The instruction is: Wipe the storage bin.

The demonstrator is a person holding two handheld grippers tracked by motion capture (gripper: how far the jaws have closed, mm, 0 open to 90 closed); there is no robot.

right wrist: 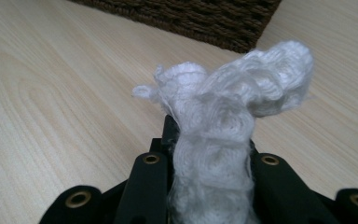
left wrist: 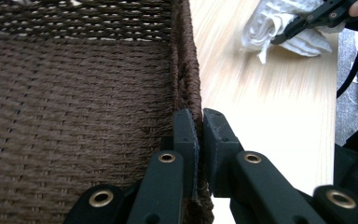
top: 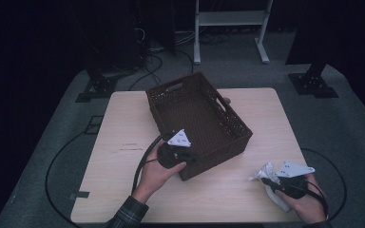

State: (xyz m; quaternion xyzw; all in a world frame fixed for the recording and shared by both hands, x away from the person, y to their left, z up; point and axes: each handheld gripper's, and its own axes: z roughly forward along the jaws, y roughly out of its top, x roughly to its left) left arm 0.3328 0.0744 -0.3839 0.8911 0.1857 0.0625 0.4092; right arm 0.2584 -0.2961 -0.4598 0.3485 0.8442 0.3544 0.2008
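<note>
High view: left gripper (top: 190, 159) clamped on near wall of brown woven basket (top: 197, 111), holding it at mid-tabletop. Right gripper (top: 267, 179) pinching bunched white cloth (top: 266, 172) near right front corner of tabletop (top: 123, 142), well apart from basket. Basket lies left of and beyond cloth, long axis running diagonally from far left to near right. Right hand (top: 304, 199) nearer to cloth; probable next move: lift over near wall, release inside.
</note>
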